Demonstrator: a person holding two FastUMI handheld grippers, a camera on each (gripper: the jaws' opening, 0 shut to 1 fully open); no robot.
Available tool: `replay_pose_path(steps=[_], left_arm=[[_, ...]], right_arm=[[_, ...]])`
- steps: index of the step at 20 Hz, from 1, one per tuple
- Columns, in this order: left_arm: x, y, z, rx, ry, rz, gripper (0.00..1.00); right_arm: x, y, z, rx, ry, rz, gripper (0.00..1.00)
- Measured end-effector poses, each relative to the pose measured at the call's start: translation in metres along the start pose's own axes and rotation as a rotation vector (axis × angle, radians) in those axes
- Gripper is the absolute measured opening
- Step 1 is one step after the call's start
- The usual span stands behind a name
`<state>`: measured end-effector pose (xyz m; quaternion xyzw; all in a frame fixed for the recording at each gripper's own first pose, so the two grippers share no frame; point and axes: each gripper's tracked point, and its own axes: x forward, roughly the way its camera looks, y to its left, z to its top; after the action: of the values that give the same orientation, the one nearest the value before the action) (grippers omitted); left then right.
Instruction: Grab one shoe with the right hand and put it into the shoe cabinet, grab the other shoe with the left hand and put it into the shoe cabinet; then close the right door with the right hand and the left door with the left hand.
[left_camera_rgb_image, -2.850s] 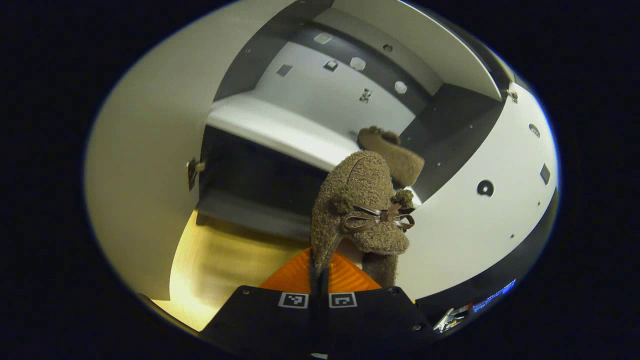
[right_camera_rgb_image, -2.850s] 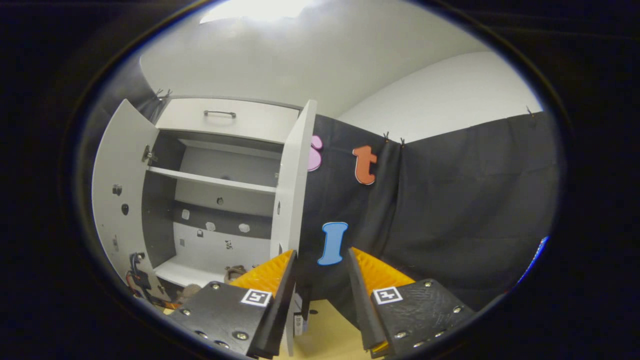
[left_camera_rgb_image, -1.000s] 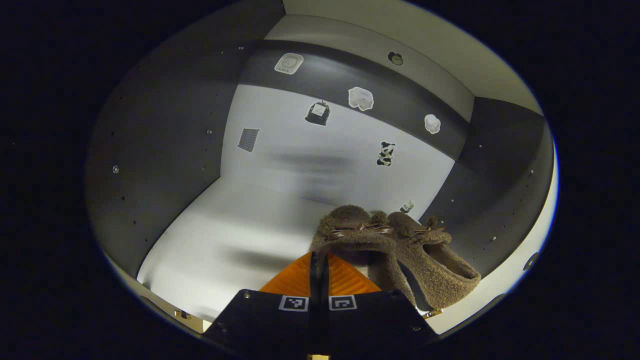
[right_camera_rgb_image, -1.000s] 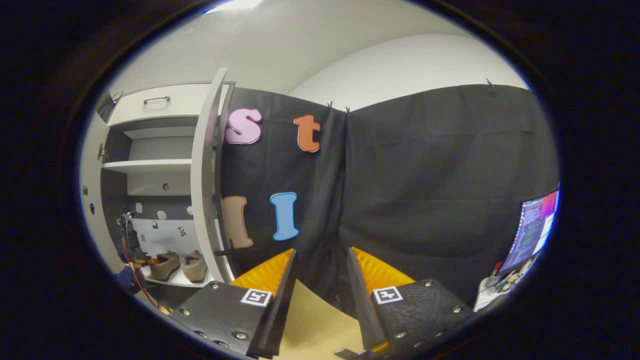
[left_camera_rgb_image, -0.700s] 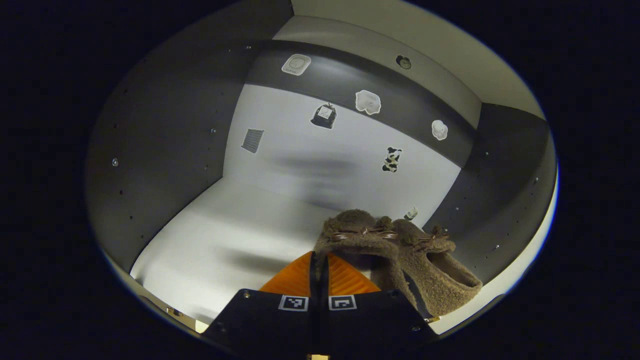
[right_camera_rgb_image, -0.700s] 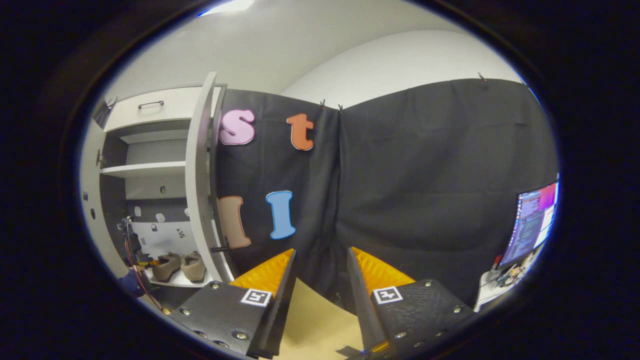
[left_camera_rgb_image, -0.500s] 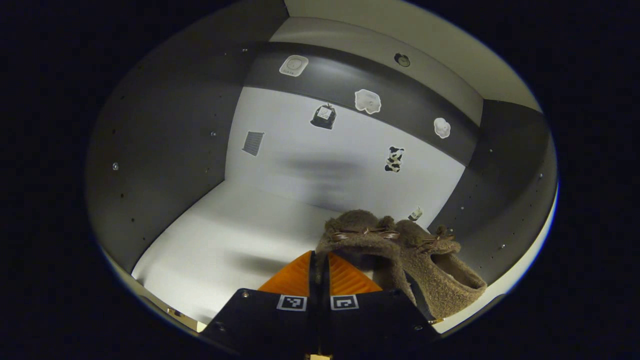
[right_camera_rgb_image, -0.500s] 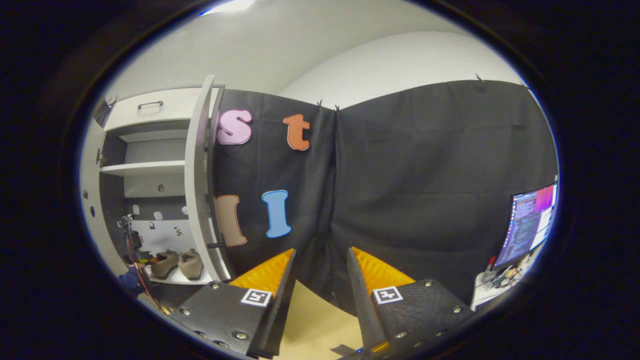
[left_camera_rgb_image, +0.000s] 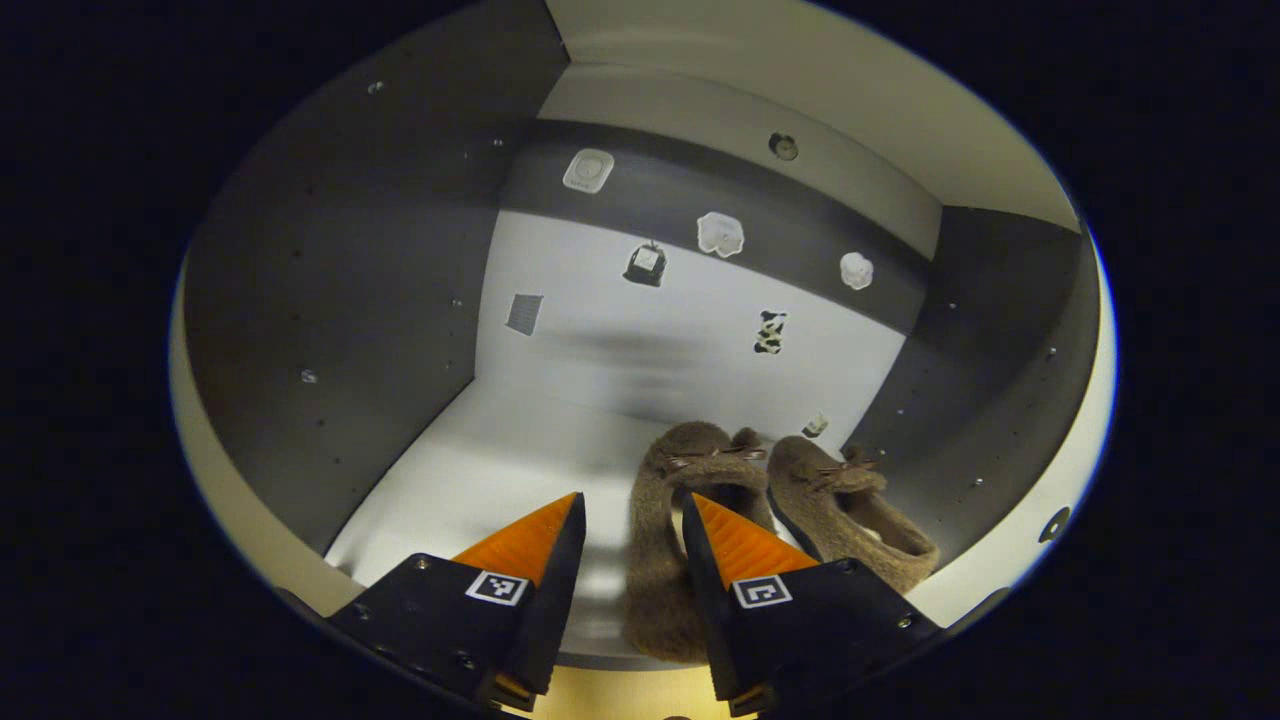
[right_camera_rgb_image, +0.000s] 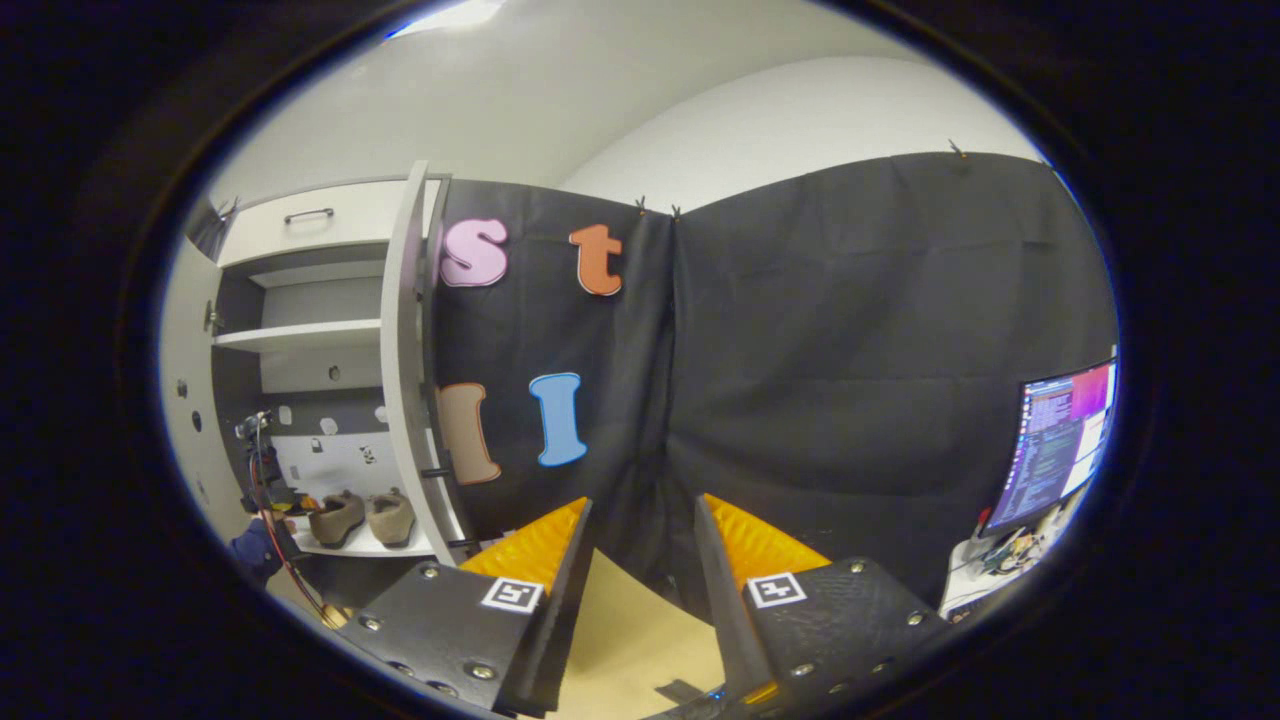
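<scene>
while the left gripper (left_camera_rgb_image: 632, 512) gapes with nothing between its fingers, the left gripper view has two shoes side by side on the cabinet shelf (left_camera_rgb_image: 500, 460): the left shoe (left_camera_rgb_image: 668, 540) at six o'clock, the right shoe (left_camera_rgb_image: 850, 510) toward four.

in the right gripper view the right gripper (right_camera_rgb_image: 640, 520) is spread and empty; the right door (right_camera_rgb_image: 405, 360) stands ajar at nine o'clock, both shoes (right_camera_rgb_image: 362, 515) on the shelf toward eight.

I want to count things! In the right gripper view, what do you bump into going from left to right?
left cabinet door → two brown shoes on the shelf → right cabinet door → black cloth wall → computer screen
</scene>
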<state>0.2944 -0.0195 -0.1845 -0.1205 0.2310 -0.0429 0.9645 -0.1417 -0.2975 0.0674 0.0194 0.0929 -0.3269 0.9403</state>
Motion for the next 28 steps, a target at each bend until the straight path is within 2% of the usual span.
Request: replay_pose_path(steps=[2, 3, 8, 15, 16, 18, 21, 24, 25, 26, 28], left_arm=[[-0.029, -0.012, 0.013, 0.022, -0.038, -0.052, 0.60], [-0.047, -0.018, 0.019, 0.038, -0.050, -0.074, 0.60], [-0.141, -0.043, 0.049, 0.123, -0.122, -0.183, 0.59], [-0.262, -0.077, 0.051, 0.188, -0.187, -0.314, 0.59], [-0.277, -0.079, 0.052, 0.192, -0.197, -0.318, 0.59], [-0.300, -0.083, 0.055, 0.184, -0.223, -0.325, 0.59], [-0.332, -0.080, 0.059, 0.155, -0.253, -0.312, 0.59], [-0.354, -0.062, 0.072, 0.174, -0.304, -0.247, 0.59], [-0.361, -0.057, 0.074, 0.178, -0.321, -0.226, 0.67], [-0.368, -0.052, 0.077, 0.178, -0.338, -0.208, 0.73], [-0.376, -0.041, 0.080, 0.167, -0.360, -0.176, 0.83]], right_arm=[[0.008, 0.008, -0.004, 0.008, 0.013, 0.034, 0.57], [0.014, 0.013, -0.007, 0.011, 0.020, 0.056, 0.60], [0.041, 0.057, -0.017, 0.006, 0.041, 0.174, 0.57], [0.070, 0.121, -0.025, -0.035, 0.038, 0.309, 0.60], [0.073, 0.128, -0.025, -0.033, 0.038, 0.322, 0.63], [0.080, 0.138, -0.026, -0.033, 0.036, 0.340, 0.58], [0.088, 0.148, -0.027, -0.037, 0.030, 0.364, 0.62], [0.095, 0.153, -0.028, -0.043, 0.024, 0.375, 0.80], [0.094, 0.158, -0.028, -0.039, 0.023, 0.392, 0.72], [0.092, 0.161, -0.028, -0.038, 0.022, 0.398, 0.80], [0.095, 0.160, -0.029, -0.064, 0.010, 0.393, 0.79]])
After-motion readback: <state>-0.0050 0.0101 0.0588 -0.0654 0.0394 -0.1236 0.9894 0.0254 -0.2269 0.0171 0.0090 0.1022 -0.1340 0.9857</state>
